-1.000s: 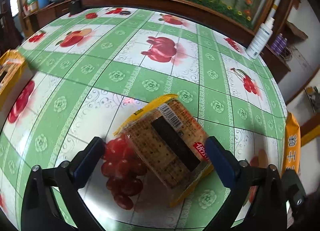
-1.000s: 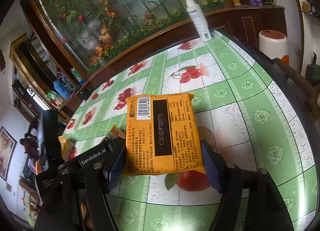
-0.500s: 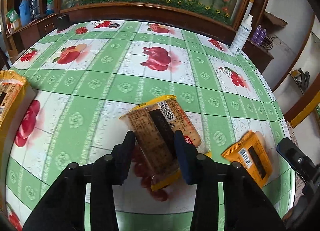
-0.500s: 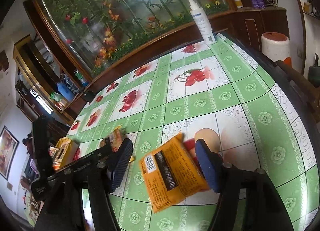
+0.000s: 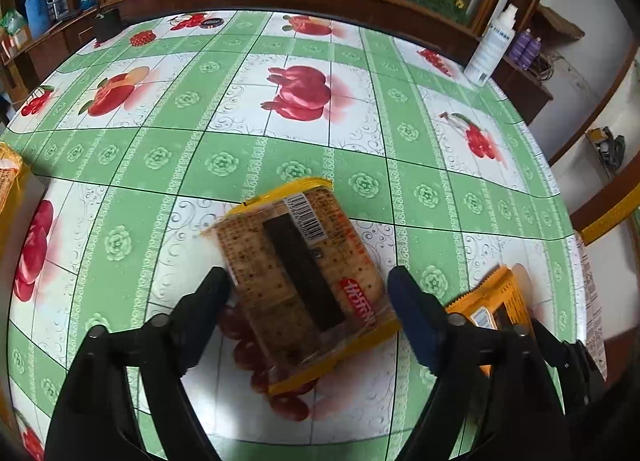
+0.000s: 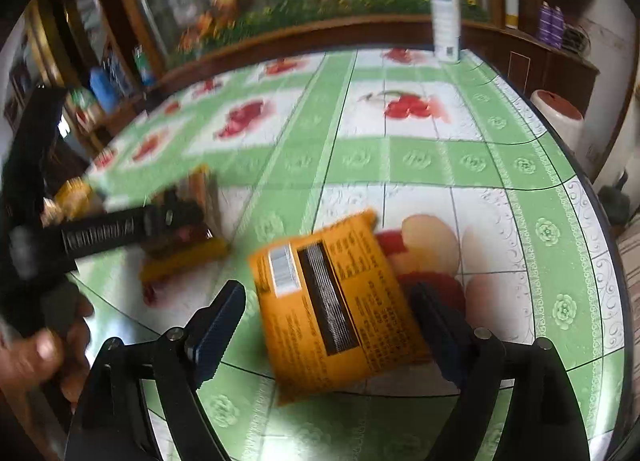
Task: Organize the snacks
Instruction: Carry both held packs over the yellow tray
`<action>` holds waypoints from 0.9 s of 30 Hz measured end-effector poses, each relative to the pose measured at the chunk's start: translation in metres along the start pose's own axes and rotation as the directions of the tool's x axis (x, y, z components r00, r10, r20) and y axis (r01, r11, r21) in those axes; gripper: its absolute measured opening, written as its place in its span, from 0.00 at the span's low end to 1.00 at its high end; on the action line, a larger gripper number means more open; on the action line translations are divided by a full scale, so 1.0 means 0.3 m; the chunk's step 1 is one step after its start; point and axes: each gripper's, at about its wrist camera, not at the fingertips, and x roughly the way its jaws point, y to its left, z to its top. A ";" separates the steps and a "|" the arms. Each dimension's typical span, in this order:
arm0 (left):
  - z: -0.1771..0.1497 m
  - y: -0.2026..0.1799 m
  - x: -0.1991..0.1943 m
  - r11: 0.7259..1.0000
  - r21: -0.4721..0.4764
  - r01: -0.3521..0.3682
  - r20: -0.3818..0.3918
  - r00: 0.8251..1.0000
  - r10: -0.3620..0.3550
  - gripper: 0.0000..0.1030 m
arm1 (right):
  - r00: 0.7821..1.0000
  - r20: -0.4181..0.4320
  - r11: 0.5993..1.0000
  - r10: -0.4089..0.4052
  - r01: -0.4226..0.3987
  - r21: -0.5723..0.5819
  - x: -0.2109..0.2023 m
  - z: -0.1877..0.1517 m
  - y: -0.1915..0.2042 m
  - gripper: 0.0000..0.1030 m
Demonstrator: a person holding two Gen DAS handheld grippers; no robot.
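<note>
Lying on the fruit-print tabletop (image 5: 224,129), the barcoded cracker pack (image 5: 300,273) sits between the left gripper's (image 5: 308,285) wide-spread fingers, the orange pack (image 6: 336,305) between the right gripper's (image 6: 326,301), unclamped.

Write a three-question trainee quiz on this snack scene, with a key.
1. True or false: the left gripper is shut on the cracker pack.
2. The orange snack packet lies with which side up? A) barcode side B) picture side C) standing on edge
3. Fill in: the white spray bottle stands at the table's far ____.

Key: 1 false, its fingers are spread either side of the pack; 2 A; 3 edge.
</note>
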 end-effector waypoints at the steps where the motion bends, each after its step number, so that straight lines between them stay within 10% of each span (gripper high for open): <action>1: -0.001 -0.005 0.003 1.000 0.004 -0.011 0.005 1.000 0.011 0.80 | 1.000 -0.001 1.000 -0.019 0.019 -0.024 0.003 -0.004 0.011 0.85; 8: -0.018 0.005 0.004 0.996 0.073 -0.049 0.057 0.997 0.045 0.71 | 0.997 -0.019 0.995 -0.076 0.075 -0.071 0.003 -0.015 0.040 0.72; 27: -0.129 0.372 -0.380 0.990 0.030 -0.135 0.302 0.946 0.120 0.70 | 0.978 0.070 0.980 0.199 -0.198 -0.018 -0.072 0.014 0.188 0.72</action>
